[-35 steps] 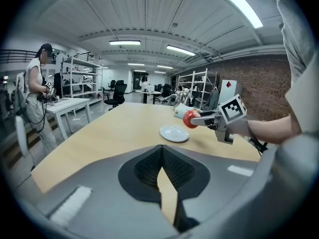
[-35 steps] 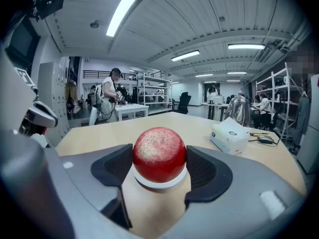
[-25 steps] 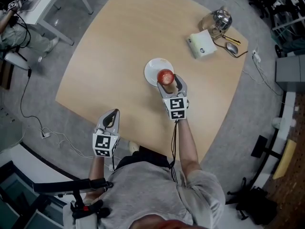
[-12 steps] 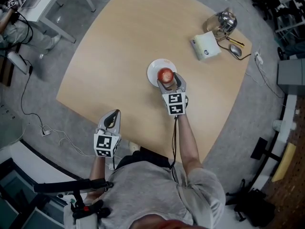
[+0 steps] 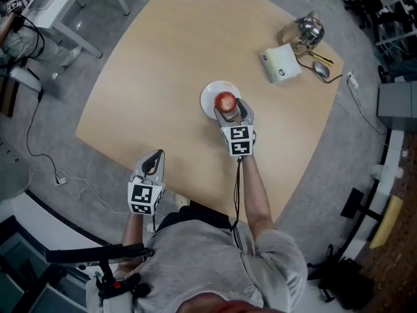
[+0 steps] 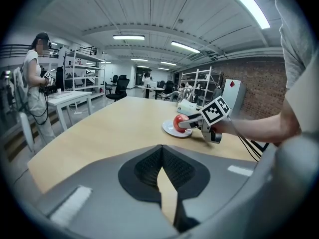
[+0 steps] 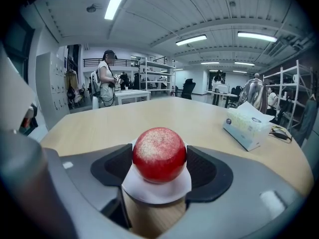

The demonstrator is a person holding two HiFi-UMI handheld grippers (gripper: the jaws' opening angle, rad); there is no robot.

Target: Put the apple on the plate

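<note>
Apple (image 5: pixel 225 101) slightly farther over plate (image 5: pixel 209 94), clamped in right tongs (image 5: pixel 227 104); left tongs (image 5: pixel 156 154) closed, empty.

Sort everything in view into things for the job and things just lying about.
For the job: apple, plate, right hand-held gripper shut on the apple.
Lying about: tissue box, kettle, mouse; left hand-held gripper, shut.
</note>
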